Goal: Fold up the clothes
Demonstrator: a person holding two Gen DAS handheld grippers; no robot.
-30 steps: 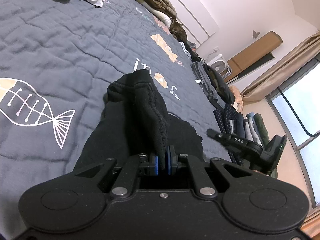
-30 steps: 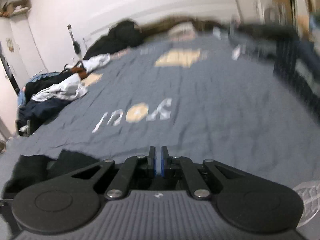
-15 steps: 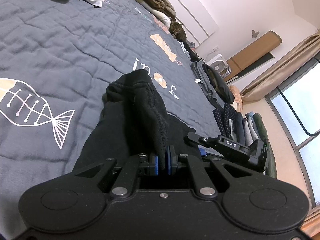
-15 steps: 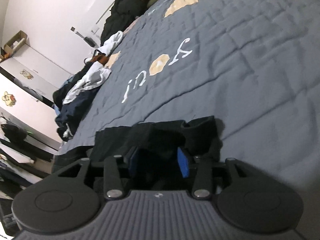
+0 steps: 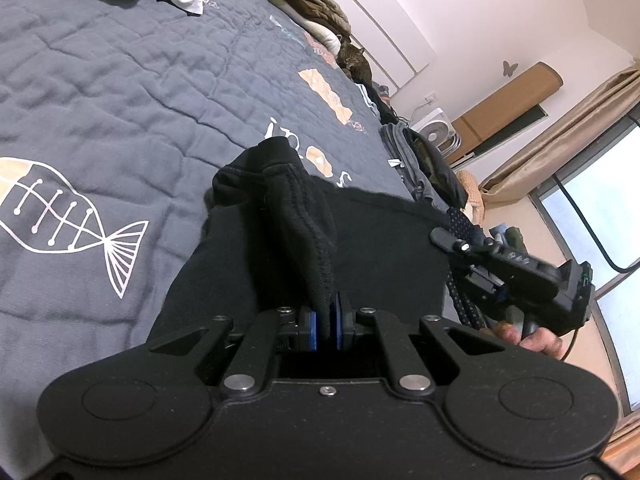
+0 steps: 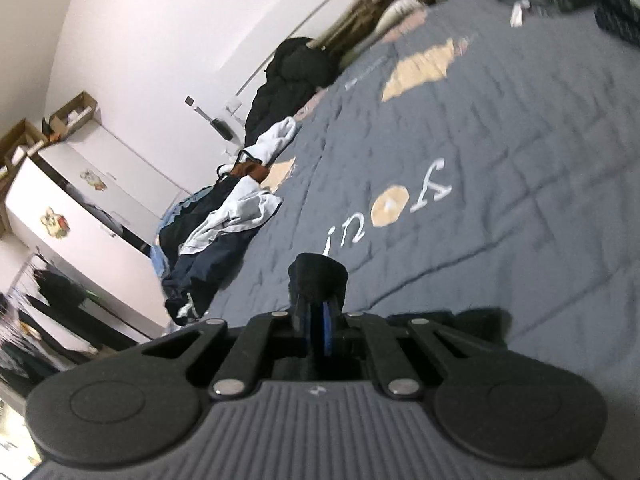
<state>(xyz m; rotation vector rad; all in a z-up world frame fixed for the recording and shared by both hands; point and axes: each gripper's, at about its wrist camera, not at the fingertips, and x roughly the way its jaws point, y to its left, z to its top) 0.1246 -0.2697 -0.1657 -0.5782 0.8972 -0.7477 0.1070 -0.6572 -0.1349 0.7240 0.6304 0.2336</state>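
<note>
Pinching one black knitted fleece garment (image 5: 320, 248) at separate edges, left gripper (image 5: 327, 322) and right gripper (image 6: 320, 330) clamp shut, stretching it taut above the grey quilted bedspread (image 5: 120, 92), probably for a clean fold.

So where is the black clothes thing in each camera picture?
Left wrist: the black garment fills the centre, pinched in the left tool.
Right wrist: a bunched bit sits low in the centre, in the right tool.
Shared landmark: the blanket's white "you" lettering.
</note>
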